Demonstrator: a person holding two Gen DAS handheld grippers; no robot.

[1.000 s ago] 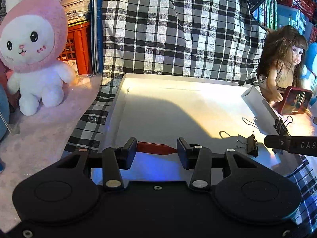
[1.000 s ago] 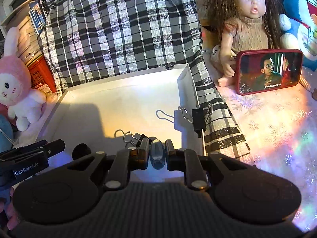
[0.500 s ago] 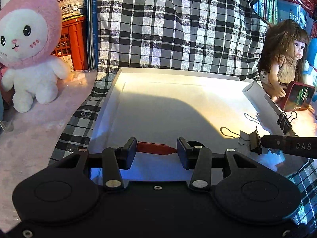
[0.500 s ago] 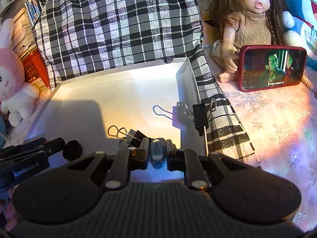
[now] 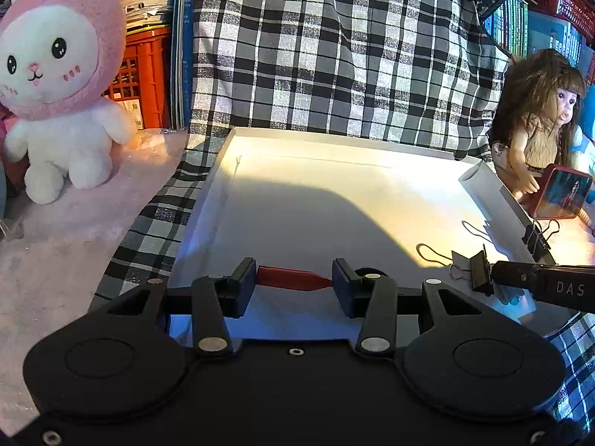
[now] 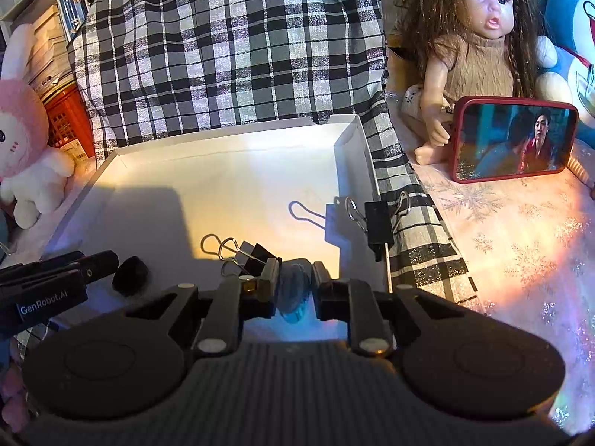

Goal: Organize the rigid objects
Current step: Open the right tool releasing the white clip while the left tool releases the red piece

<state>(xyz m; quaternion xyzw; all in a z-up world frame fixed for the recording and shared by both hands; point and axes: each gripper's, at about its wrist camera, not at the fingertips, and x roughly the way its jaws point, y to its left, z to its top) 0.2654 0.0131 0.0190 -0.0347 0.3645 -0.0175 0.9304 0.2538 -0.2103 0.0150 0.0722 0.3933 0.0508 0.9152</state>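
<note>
A red-handled tool (image 5: 293,278) is being clamped crosswise by the left gripper (image 5: 293,286) over the white tray (image 5: 334,141). A clear bluish piece (image 6: 293,290) is being released as the right gripper (image 6: 295,286) opens; "GenRobot.AI" is being shown at nine o'clock, "DAS" at three.

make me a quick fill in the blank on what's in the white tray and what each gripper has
1. The left gripper grips a tool handle coloured ____.
2. One binder clip is clamped on the white tray's ____ wall.
3. A ____ leans against the doll.
4. Between the opening right gripper jaws sits a ____, bluish object.

Missing: red; right; phone; translucent
</note>
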